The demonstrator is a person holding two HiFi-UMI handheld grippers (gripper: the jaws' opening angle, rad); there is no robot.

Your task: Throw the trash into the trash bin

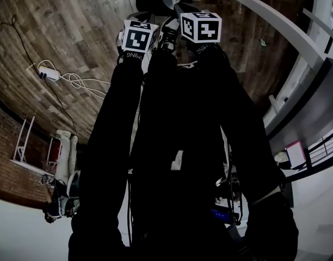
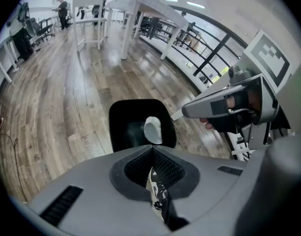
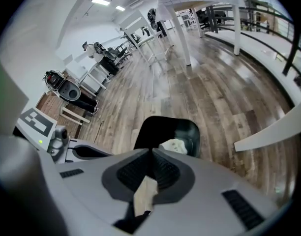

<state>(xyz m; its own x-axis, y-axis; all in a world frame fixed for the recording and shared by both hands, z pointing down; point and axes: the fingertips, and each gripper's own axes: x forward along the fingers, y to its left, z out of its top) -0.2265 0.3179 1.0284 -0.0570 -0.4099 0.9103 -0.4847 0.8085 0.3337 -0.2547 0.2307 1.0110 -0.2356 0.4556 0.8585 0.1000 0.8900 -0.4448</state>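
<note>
Disposal looks to be at the drop stage: both tools hang near the bin with their loads unreleased. On the left, the left hand-held gripper (image 2: 153, 150) is clenched on a crumpled black-and-white printed wrapper (image 2: 157, 191), which trails back from the closed jaws. Beyond its tips, on the wooden plank floor (image 2: 47, 117), stands the black open-topped plastic trash bin (image 2: 123, 118), with a white crumpled scrap (image 2: 153, 130) already inside. On the right, the right hand-held gripper (image 3: 152, 152) grasps a beige strip of paper (image 3: 144, 194), and its tips likewise point toward the bin's mouth. Next, I judge, each tip should come squarely above the opening and the jaws should part so that wrapper and strip fall in. Such light scraps could cling to the pads or drift past the rim.
</note>
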